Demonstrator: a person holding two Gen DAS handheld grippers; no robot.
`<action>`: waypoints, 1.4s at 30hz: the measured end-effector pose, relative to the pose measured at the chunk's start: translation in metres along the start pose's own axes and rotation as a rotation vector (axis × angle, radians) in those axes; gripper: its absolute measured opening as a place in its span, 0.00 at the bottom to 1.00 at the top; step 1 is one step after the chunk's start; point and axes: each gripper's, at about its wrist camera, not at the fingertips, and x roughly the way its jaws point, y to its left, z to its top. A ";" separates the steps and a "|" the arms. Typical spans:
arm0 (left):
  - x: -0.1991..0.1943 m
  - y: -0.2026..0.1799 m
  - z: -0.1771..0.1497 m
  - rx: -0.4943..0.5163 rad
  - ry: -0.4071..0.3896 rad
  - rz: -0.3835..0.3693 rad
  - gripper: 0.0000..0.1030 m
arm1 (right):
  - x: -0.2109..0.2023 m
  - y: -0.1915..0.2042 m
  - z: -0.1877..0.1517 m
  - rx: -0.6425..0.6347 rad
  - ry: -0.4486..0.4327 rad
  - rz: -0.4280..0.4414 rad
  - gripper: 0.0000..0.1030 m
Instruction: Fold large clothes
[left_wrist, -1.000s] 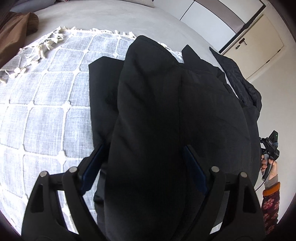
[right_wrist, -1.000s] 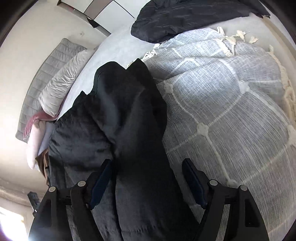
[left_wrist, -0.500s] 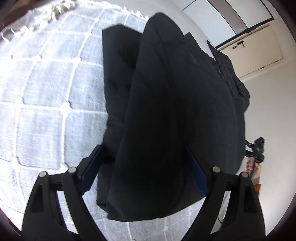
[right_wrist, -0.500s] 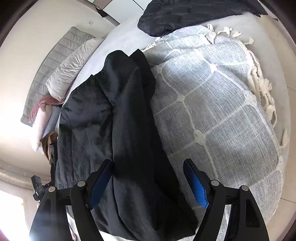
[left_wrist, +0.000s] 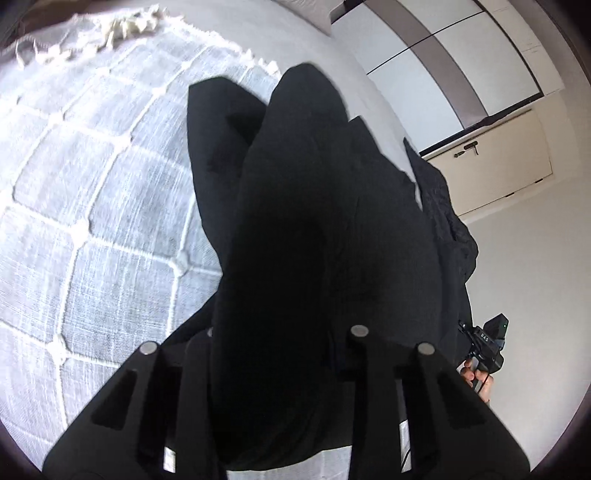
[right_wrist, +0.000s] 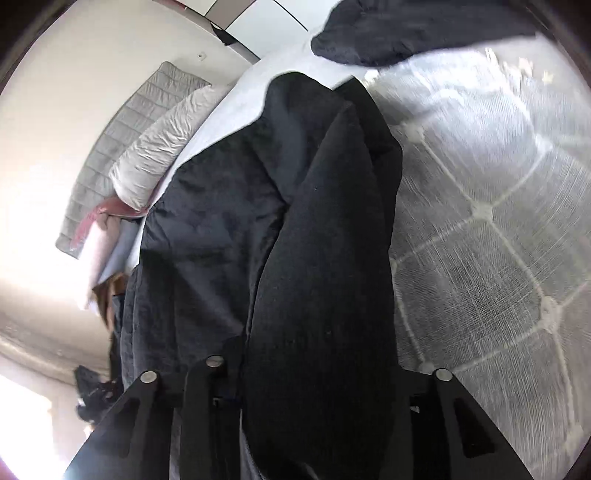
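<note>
Fingers of the left gripper (left_wrist: 284, 354) pinch a thick fold of the black garment (left_wrist: 317, 229) (tips buried in cloth); the right gripper (right_wrist: 317, 384) likewise clamps its near edge. It lies on the grey checked blanket (right_wrist: 498, 240), right of the pillow (right_wrist: 162, 147).

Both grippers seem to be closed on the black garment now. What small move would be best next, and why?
Probably lift both ends together and carry them forward over the rest. The left gripper and right gripper each appear clamped on a bunched edge of the black garment, whose far part lies on the white checked blanket, so the fold is not yet laid.
</note>
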 end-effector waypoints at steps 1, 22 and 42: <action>-0.019 -0.015 0.004 0.016 -0.030 -0.025 0.27 | -0.015 0.013 0.002 -0.013 -0.026 0.016 0.30; -0.129 0.065 -0.136 0.179 0.124 0.276 0.58 | -0.089 -0.003 -0.183 -0.037 0.189 -0.139 0.70; -0.074 -0.007 -0.066 0.366 -0.157 0.269 0.06 | -0.034 0.074 -0.127 -0.472 -0.043 -0.406 0.07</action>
